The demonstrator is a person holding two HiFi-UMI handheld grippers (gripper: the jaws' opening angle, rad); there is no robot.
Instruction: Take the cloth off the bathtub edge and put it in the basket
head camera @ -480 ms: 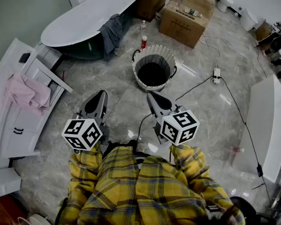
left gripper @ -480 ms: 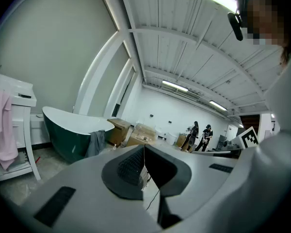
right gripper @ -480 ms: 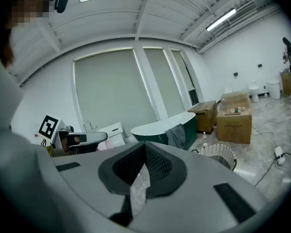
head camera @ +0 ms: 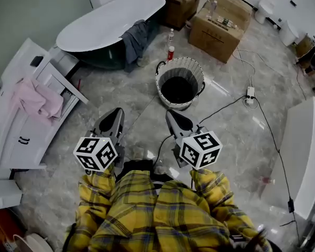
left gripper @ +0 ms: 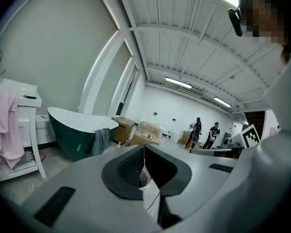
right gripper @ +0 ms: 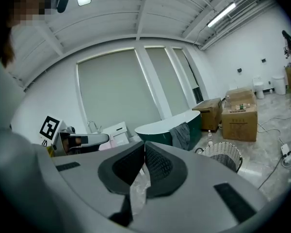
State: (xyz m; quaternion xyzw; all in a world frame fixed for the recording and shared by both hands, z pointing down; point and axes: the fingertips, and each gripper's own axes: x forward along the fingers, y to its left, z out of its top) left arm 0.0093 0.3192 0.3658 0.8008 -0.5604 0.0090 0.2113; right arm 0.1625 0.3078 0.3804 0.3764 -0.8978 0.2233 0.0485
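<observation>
A grey-blue cloth [head camera: 137, 39] hangs over the rim of the white and green bathtub [head camera: 107, 22] at the top of the head view; it also shows in the left gripper view as the cloth [left gripper: 101, 141] and in the right gripper view as the cloth [right gripper: 181, 135]. A white woven basket [head camera: 179, 83] with a dark inside stands on the floor in front of the tub. My left gripper [head camera: 113, 117] and right gripper [head camera: 174, 116] are held side by side, well short of the basket, both shut and empty.
Cardboard boxes [head camera: 219, 25] stand behind the basket, with two bottles [head camera: 170, 46] beside the tub. A white cabinet with a pink towel [head camera: 35, 100] is at the left. A cable and power strip [head camera: 250, 94] lie on the marble floor at the right. Two people [left gripper: 203, 133] stand far off.
The whole view has shifted: tub, basket and boxes sit lower and further right in the frame, closer to me. Both grippers stay shut and side by side.
</observation>
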